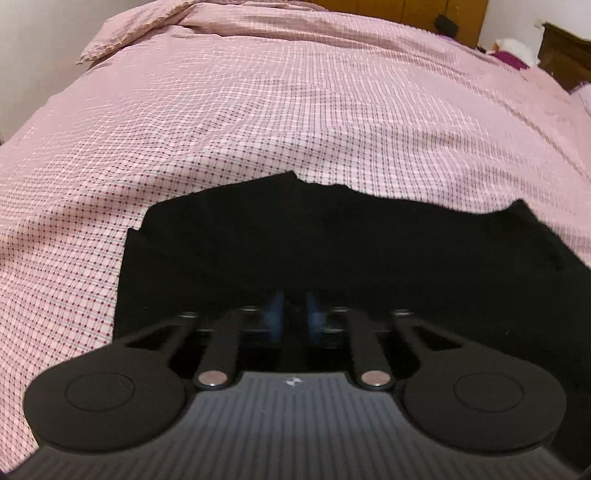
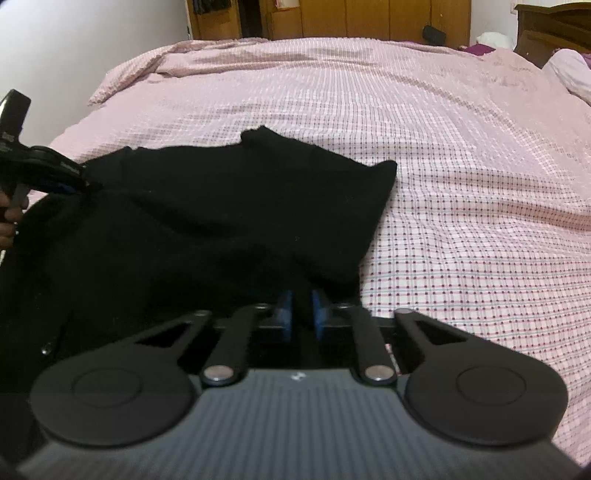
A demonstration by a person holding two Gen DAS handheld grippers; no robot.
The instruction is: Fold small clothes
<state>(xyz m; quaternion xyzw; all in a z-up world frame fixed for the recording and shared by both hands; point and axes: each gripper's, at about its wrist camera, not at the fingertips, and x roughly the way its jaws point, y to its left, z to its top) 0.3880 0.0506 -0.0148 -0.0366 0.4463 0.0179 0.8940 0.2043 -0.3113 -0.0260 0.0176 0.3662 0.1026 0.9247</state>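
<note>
A black garment [image 1: 332, 236] lies on the pink checked bedcover [image 1: 258, 122], its near part lifted. My left gripper [image 1: 294, 314] is shut on the garment's near edge; the blue pads [image 1: 275, 314] pinch black cloth. In the right wrist view the garment [image 2: 221, 206] spreads from the centre to the left. My right gripper [image 2: 302, 308] is shut on its near right edge between blue pads [image 2: 285, 308]. The left gripper [image 2: 74, 181] also shows there at the far left, clamped on the cloth's left corner.
The bed [image 2: 461, 166] stretches far ahead and to the right. A rumpled fold of bedcover [image 2: 166, 62] lies at the far left. Wooden wardrobes [image 2: 369, 18] stand behind the bed, and a dark headboard [image 2: 546, 29] with a pillow [image 2: 569, 70] is at the right.
</note>
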